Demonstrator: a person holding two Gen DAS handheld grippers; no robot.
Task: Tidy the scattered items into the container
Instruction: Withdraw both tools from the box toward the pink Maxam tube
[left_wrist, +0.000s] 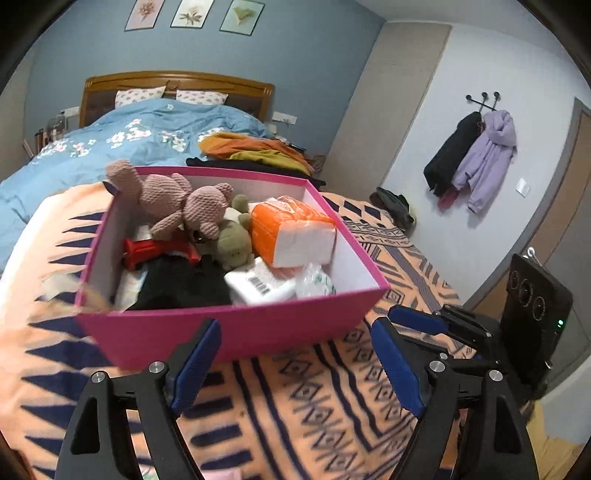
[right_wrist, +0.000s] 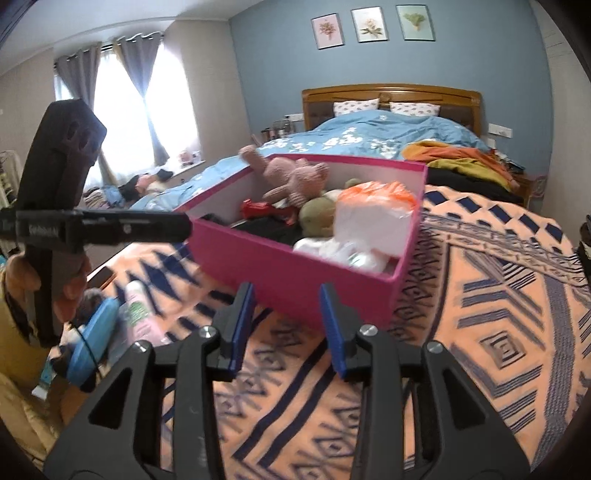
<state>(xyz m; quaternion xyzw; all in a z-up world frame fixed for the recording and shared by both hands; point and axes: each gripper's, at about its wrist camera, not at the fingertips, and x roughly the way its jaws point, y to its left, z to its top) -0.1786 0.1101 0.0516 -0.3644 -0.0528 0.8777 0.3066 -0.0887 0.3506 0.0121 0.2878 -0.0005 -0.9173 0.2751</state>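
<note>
**— Your claws first: what are they doing?**

— My left gripper (left_wrist: 295, 354) stands spread wide with nothing between its blue pads, just short of the near wall of the pink box (left_wrist: 236, 332). My right gripper (right_wrist: 288, 328) is parted more narrowly and is empty too, also on the near side of the box. Neither touches it. I judge both are free because nothing needs carrying right now.

**— And the box, why there?**

— It sits on the orange patterned blanket (right_wrist: 480, 314), open-topped, so I can drop things in from above without lifting a lid.

**— What is in the box?**

— A pink knitted teddy bear (left_wrist: 177, 201) sprawls against the far wall, one limb hanging over the rim. In front of it lie a green plush toy (left_wrist: 232, 243), a red toy (left_wrist: 155, 251) and a black cloth (left_wrist: 184, 284). An orange-wrapped tissue pack (left_wrist: 295, 232) leans toward the right wall, with white packets (left_wrist: 262, 286) before it. Soft things are heaped loosely, which I think is why the bear rides so high.

**— Anything left outside the box?**

— Yes. Off its left side, beyond the blanket's edge, a pink and green bottle (right_wrist: 138, 310) and a blue case (right_wrist: 92, 343) lie near my left hand (right_wrist: 70, 291). Those look like my next job.
</note>
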